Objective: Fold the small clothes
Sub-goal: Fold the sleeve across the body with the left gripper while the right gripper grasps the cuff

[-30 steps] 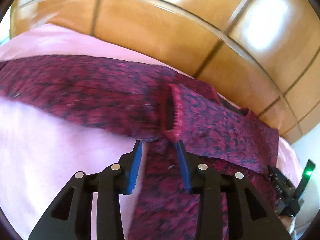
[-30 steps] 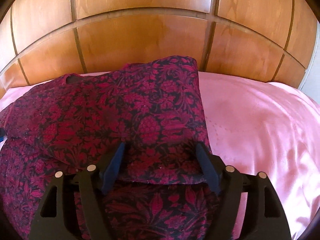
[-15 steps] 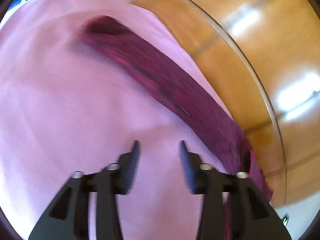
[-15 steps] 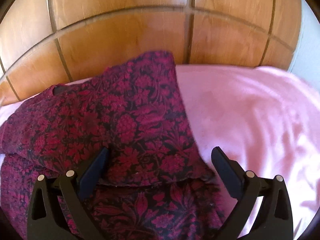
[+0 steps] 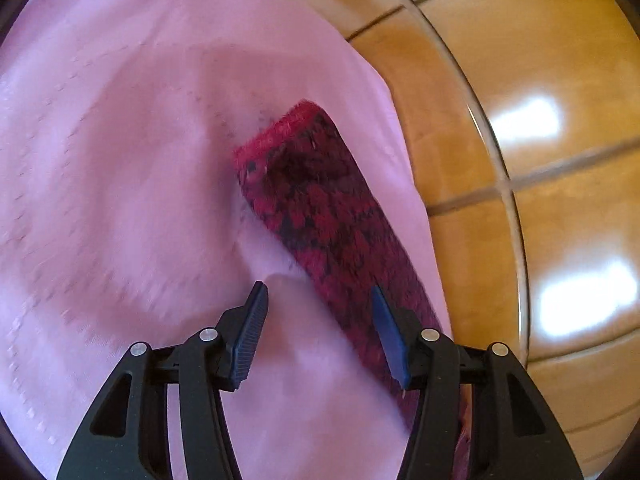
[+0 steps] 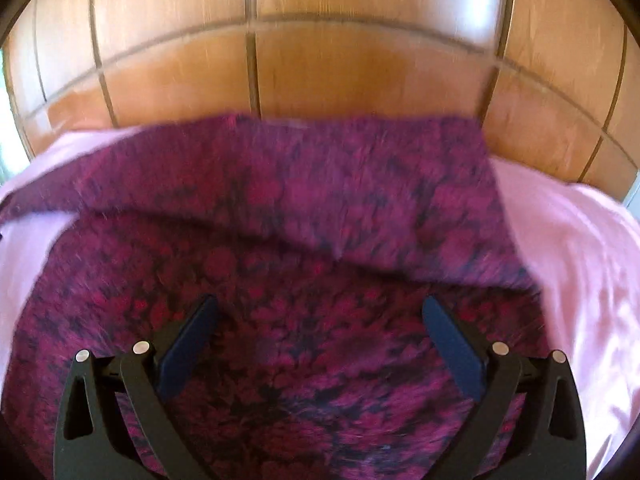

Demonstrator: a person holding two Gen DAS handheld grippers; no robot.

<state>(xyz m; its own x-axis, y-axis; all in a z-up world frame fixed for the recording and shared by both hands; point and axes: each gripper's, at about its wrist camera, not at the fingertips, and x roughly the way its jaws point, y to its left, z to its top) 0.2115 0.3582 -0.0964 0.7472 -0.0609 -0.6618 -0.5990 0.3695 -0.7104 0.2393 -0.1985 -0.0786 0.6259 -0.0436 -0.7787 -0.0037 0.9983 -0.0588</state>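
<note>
A dark red, black-patterned garment lies on a pink bedsheet. Its upper part is folded over the lower part. My right gripper hovers over the middle of the cloth, open wide, with nothing pressed between its blue pads. In the left wrist view one long sleeve runs across the sheet and its cuff end points away from me. My left gripper is open over the sheet. The sleeve's edge passes by its right finger and is not gripped.
A glossy wooden headboard stands right behind the garment and curves along the right of the left wrist view. Bare pink sheet spreads to the left of the sleeve and to the right of the garment.
My left gripper swept from the garment's body out along the sleeve to its cuff end, rolling as it went, and its jaws widened. My right gripper opened wide and shifted over the garment's middle.
</note>
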